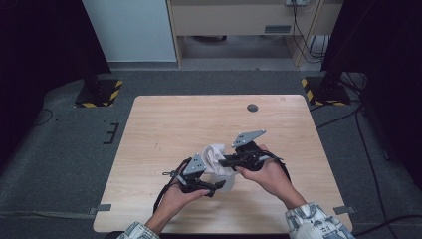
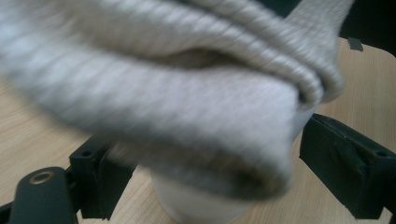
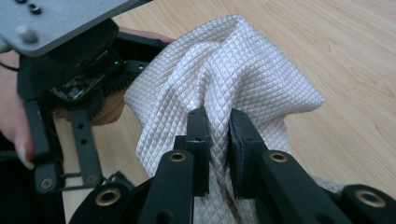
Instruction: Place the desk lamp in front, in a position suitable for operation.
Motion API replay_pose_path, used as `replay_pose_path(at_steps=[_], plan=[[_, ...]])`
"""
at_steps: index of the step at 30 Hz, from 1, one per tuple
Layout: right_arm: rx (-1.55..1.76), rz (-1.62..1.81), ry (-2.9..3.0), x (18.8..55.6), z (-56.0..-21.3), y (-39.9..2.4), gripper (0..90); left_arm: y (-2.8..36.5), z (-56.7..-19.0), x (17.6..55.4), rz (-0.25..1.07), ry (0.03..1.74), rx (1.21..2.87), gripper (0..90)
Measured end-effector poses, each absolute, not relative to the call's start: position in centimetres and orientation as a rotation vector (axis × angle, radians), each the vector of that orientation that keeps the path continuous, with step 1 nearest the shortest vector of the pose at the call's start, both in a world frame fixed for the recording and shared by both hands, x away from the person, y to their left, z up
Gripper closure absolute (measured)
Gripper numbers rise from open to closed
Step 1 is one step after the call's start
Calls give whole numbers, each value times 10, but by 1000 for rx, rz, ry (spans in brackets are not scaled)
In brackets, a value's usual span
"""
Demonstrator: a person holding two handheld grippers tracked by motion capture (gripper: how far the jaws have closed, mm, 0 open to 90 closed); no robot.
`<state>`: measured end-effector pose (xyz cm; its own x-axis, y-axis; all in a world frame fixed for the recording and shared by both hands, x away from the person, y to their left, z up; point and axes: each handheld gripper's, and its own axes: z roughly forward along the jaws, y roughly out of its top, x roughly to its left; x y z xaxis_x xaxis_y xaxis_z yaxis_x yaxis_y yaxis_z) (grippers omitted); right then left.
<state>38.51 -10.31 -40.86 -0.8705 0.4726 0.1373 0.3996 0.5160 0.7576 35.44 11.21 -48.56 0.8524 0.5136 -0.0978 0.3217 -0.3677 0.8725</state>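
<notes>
Two tools over wooden table (image 1: 164, 119): right tool (image 3: 218, 140) pinches white cloth (image 3: 224, 70); left tool (image 2: 205, 182) spread around white cup (image 2: 196, 207).

Pale wooden table (image 1: 164, 119) on grey floor (image 1: 59, 164), yellow-black striped stand bases (image 1: 99, 92) behind.

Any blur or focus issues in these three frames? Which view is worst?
Left gripper view is worst: the cloth sits so close to the lens it is soft and smeared, with the cup under it barely readable. Right gripper view is sharp: the cloth weave between the right claw is crisp. High view is evenly lit on the table, dark at the side edges.
</notes>
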Motion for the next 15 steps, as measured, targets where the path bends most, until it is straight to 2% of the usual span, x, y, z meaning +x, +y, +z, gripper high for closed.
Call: replay_pose_path(at_steps=[10, 15], plan=[[935, 1290, 2550, 373, -410, -152, 801, 111, -484, 348, 290, 610, 2023, 121], [941, 1303, 2557, 378, -411, -151, 800, 112, -485, 350, 278, 614, 2026, 125]])
